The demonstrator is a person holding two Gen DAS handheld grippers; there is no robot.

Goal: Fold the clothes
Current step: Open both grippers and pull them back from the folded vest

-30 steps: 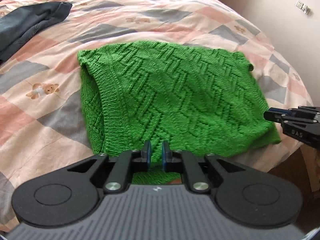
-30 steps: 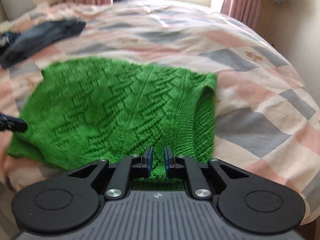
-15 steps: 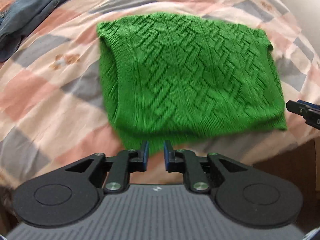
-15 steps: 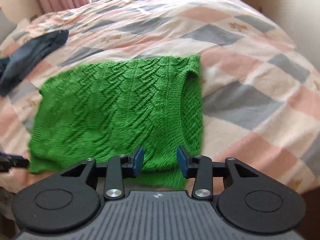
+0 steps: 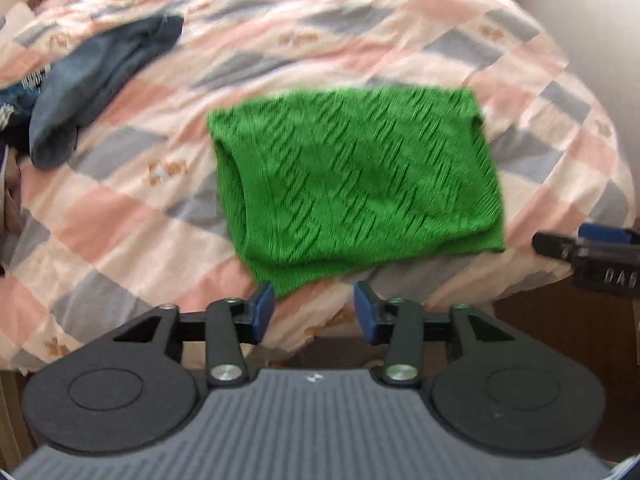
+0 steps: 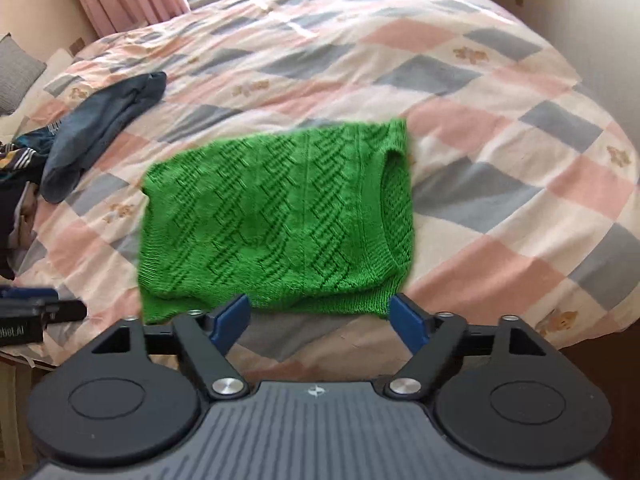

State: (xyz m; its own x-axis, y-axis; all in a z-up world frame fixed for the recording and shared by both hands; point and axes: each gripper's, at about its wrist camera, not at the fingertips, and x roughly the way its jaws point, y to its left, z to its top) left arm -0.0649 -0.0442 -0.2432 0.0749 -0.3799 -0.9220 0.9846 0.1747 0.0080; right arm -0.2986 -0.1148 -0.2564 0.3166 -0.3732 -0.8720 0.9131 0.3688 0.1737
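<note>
While both tools hang free of the cloth, the right wrist view reads, from its left edge, as follows: the left gripper (image 6: 60,310) enters at lower left; a pile of dark clothes (image 6: 96,128) lies at upper left on the patchwork bedspread (image 6: 500,120); the folded green knitted sweater (image 6: 276,220) lies at centre, near the bed's front edge, its neckline to the right. At bottom centre the right gripper (image 6: 320,322) stands spread wide, holding nothing. In the left wrist view the left gripper (image 5: 315,312) is likewise released, just short of the sweater (image 5: 356,184), with the right gripper (image 5: 560,242) at the right edge. The fold appears complete and the garment let go. The next move probably calls for setting it aside or reaching to upper left for another piece.
</note>
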